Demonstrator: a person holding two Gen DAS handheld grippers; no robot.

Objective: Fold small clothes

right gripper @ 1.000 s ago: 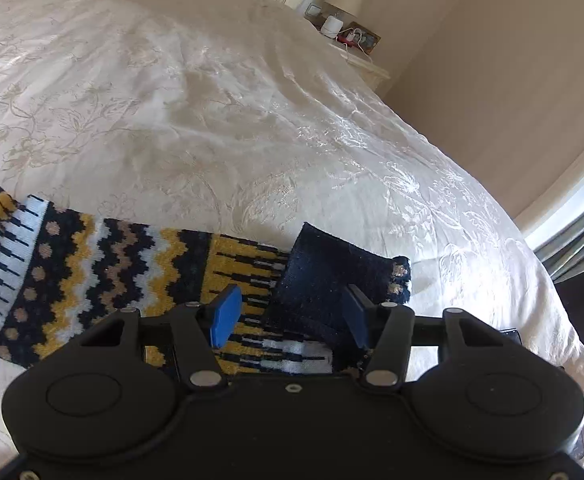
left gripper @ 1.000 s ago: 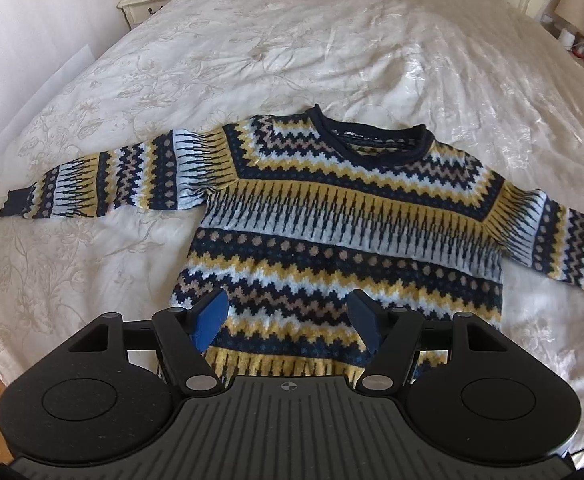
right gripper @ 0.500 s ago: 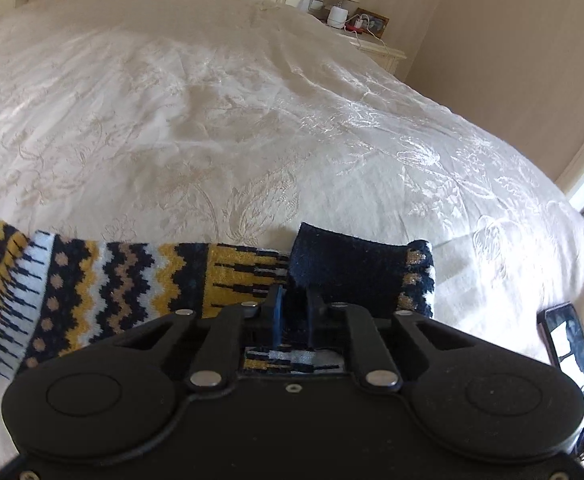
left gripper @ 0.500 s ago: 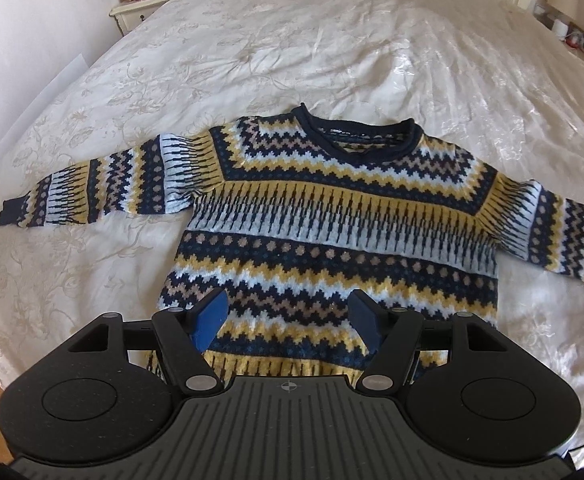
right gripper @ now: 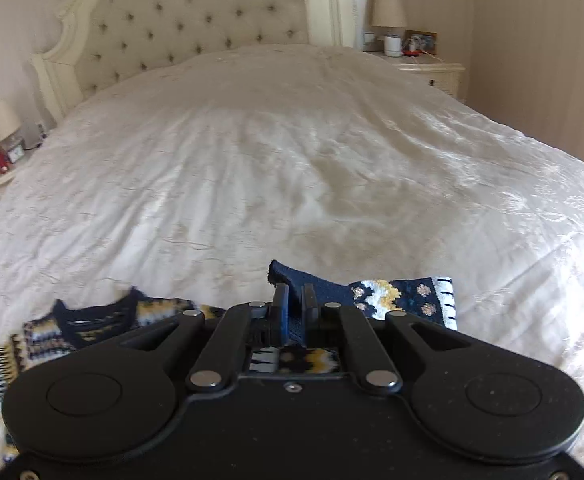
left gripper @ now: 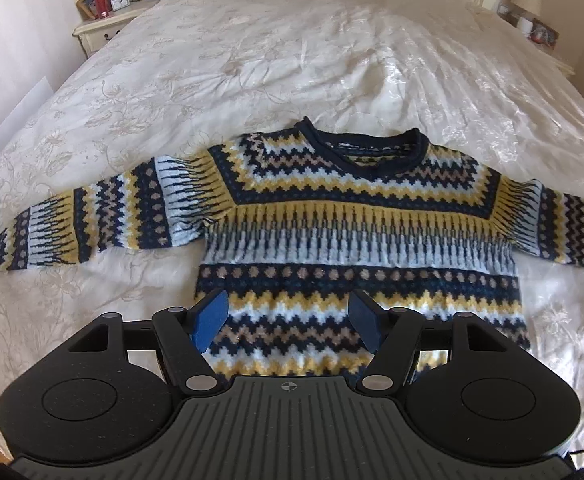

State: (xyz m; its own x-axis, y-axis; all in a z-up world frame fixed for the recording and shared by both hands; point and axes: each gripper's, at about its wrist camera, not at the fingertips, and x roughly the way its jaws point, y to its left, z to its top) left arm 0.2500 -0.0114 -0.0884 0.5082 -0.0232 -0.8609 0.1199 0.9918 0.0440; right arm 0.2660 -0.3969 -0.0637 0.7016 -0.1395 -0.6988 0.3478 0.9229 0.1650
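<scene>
So the whole thing comes down to which way the sleeve has to travel. The patterned knit sweater (left gripper: 356, 236) lies face up on the bed (left gripper: 332, 52), neckline toward the headboard (right gripper: 195, 12), hem toward the person, and both sleeves stick straight out sideways, so its long axis runs left to right across the bed.

The right claw (right gripper: 295, 312) is pinched together on the navy cuff (right gripper: 316, 286) of the right sleeve (left gripper: 564, 232), with the knit bunched between the blue pads and the cuff end poking up past the tips, clear of the bedspread. From that claw the sweater body lies off to its left, you can see the neckline (right gripper: 91, 316) low on that side in the right wrist view. My guess is the next move carries the cuff leftward, across the chest.

The left claw (left gripper: 287, 320) is spread apart with nothing in it, hovering over the lower front of the sweater, just above the hem area and a bit left of centre. The left sleeve (left gripper: 91, 228) runs out flat to that claw's left, cuff well away, so the left hand is clearly the nearer one for that side whenever its turn comes.
</scene>
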